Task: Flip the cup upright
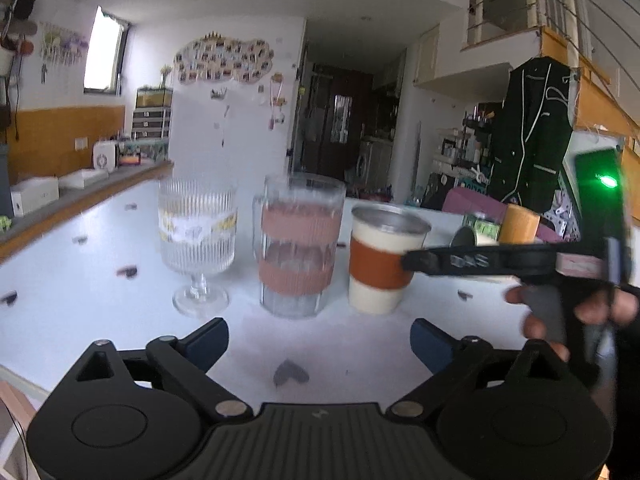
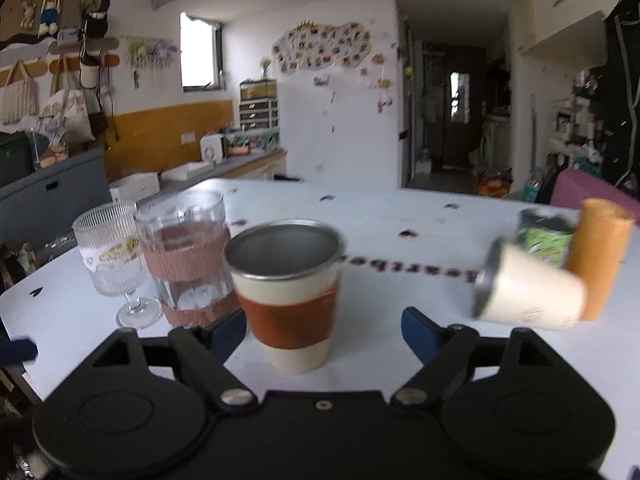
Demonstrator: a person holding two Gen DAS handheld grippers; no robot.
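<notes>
Both grippers are spread wide and hold nothing. The right gripper (image 2: 323,330) sits low over the near edge of the white table (image 2: 400,216), its fingers on either side of a cream cup with a brown sleeve (image 2: 286,300) but apart from it. That cup stands upright, its metal-lined mouth open to the ceiling, so its flip looks done. The left gripper (image 1: 319,344) hovers just short of the row of drinkware.

Left of that cup stand a ribbed glass with two pink bands (image 2: 186,260) and a ribbed stemmed glass (image 2: 110,256), both upright.

Toward the right edge, one cream cup lying on its side (image 2: 528,292) remains to be turned, as does a tipped green-printed cup (image 2: 542,232). An orange cylinder (image 2: 600,256) stands touching the fallen cream cup.

Count: three upright, two lying down, one cylinder.
</notes>
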